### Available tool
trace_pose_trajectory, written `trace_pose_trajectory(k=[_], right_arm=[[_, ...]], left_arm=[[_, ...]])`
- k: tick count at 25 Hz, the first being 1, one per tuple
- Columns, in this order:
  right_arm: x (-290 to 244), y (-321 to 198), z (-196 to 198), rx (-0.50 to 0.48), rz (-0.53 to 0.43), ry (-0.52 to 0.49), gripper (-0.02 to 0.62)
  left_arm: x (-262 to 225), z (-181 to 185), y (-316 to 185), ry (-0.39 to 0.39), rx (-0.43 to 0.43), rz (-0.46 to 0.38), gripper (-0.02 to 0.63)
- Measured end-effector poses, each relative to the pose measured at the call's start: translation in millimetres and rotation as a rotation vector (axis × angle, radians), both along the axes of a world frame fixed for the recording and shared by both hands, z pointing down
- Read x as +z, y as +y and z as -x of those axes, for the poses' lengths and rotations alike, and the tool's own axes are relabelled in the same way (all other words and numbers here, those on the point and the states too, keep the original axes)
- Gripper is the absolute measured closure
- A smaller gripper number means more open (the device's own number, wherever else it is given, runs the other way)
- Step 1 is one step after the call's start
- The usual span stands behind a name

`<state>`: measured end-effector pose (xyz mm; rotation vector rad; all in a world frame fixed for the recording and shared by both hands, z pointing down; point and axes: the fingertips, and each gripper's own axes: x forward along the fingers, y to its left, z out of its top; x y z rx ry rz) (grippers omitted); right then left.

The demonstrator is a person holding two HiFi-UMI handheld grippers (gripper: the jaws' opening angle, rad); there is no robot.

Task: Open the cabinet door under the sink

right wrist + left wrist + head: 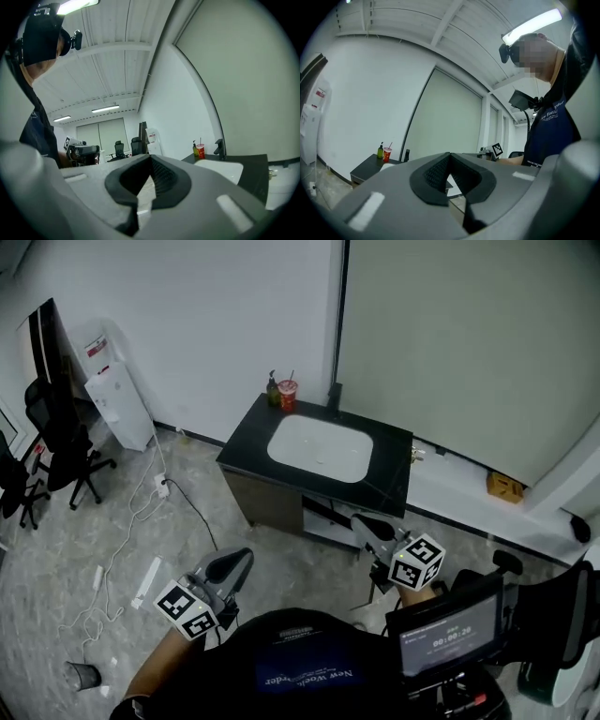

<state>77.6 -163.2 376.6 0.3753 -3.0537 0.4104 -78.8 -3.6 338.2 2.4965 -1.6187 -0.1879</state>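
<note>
While I stand back from the cabinet [291, 512], both my forearms reach forward and my 2 grippers point level, angled inward toward each other. My left gripper [232, 565] hangs over the floor [187, 549], well short of the cabinet's front-left corner. Its jaws are pressed together with nothing between them. My right gripper [367, 524] is closer in, near the cabinet's front toward its right end, jaws likewise closed on nothing; I cannot tell whether it touches there.

The door [262, 498] is the brown panel under the front edge of the counter [394, 479], on the left half. To its right the front looks paler, and I cannot tell whether that part stands open. The sink [319, 448] takes the counter's middle. A bottle [273, 390] and a cup [287, 396] stand at its back-left corner.

Open floor lies between my left gripper and the door. A cable [183, 498] trails over the floor left of the cabinet, and chairs [66, 442] stand well apart by the left wall. A screen [448, 634] sits close by my right forearm.
</note>
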Motion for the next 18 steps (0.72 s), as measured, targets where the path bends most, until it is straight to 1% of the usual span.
trace_pose_trajectory(k=[4, 8, 12, 15, 18], right_arm=[[-3, -1, 13, 0.083, 0.027, -0.014, 0.595], [-5, -11, 8, 0.153, 0.000, -0.010, 0.595], [-10, -37, -7, 0.223, -0.032, 0.003, 0.595], [-11, -53, -13, 0.232, -0.050, 0.026, 0.595], [-11, -71, -10, 0.245, -0.071, 0.052, 0.595]], left_arm=[[-5, 37, -8, -0.006, 0.035, -0.002, 0.606], [-6, 54, -28, -0.007, 0.054, -0.027, 0.606], [-8, 53, -61, -0.001, 0.065, -0.042, 0.606], [-9, 48, -84, -0.006, 0.073, -0.040, 0.606], [-11, 45, -109, 0.007, 0.105, -0.046, 0.606]])
